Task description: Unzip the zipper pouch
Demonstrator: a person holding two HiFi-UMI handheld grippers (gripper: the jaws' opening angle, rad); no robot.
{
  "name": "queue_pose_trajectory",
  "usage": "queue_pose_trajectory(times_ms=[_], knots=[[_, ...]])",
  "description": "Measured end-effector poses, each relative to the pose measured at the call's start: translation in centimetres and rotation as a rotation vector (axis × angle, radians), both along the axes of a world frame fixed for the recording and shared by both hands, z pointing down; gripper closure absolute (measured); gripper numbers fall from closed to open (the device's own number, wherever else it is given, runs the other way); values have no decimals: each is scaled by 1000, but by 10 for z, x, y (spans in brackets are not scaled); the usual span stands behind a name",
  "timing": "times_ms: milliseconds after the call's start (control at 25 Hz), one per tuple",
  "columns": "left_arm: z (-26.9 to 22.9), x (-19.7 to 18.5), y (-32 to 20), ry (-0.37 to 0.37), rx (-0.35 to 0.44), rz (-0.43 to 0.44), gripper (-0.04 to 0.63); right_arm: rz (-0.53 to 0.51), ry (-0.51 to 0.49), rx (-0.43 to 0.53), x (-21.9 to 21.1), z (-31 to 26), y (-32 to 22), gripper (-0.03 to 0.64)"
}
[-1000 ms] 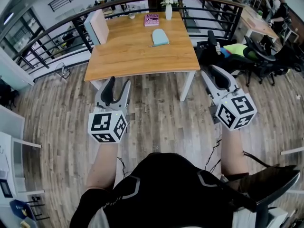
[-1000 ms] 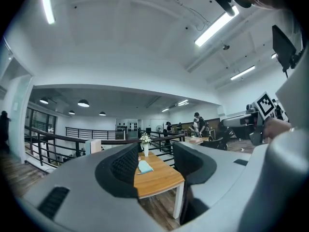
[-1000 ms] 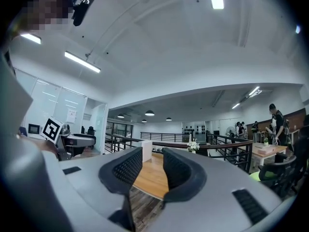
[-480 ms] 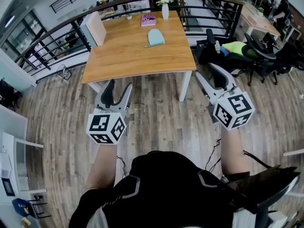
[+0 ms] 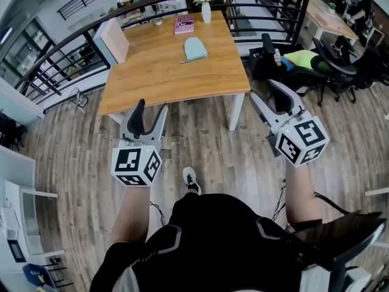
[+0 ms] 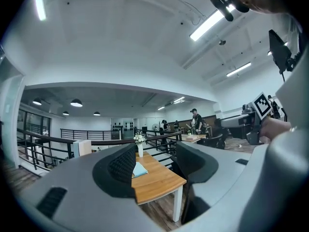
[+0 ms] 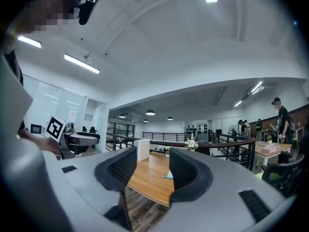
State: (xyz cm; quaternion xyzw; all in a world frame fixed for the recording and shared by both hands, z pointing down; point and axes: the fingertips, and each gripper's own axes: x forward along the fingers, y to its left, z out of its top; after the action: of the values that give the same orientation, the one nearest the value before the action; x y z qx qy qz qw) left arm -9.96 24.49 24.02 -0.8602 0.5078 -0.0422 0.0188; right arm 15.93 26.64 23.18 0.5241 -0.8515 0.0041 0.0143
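Observation:
A light blue zipper pouch (image 5: 195, 48) lies on the far half of the wooden table (image 5: 164, 78), its zip pull trailing to the left; it shows small past the jaws as the pouch (image 6: 139, 170) and the pouch (image 7: 170, 174). My left gripper (image 5: 150, 115) is held level over the floor, short of the table's near edge, open with nothing between its jaws. My right gripper (image 5: 276, 99) hangs off the table's near right corner, also open and empty. Both pairs of jaws have just been opening.
On the table's far edge stand a white vase of flowers (image 5: 205, 5), a pink book (image 5: 184, 25) and a white box (image 5: 112, 36). Black railings run behind the table. Office chairs (image 5: 331, 66) and a person at a desk are at the right. My shoe (image 5: 191, 180) shows on the plank floor.
Both grippers have come closer to the table and their jaws have spread wider. A shoe has stepped into view on the floor between them.

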Motion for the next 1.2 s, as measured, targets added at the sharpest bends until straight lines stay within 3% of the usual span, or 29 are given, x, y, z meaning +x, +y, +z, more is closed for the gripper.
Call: queue_pose_trajectory(times_ms=[600,920,1080,1200], knots=[[2,-63,-169,26,-20,78,318,106,18,-16,-58,-8,-141,396],[15,-91,-235,47,-52,119,318,140,41,-38,-90,-8,-205,391],[16,-102,-261,17,-26,134,318,154,80,-46,-108,-4,-234,391],[26,-107,-280,13,-54,139,318,143,111,-73,-119,6,-250,387]])
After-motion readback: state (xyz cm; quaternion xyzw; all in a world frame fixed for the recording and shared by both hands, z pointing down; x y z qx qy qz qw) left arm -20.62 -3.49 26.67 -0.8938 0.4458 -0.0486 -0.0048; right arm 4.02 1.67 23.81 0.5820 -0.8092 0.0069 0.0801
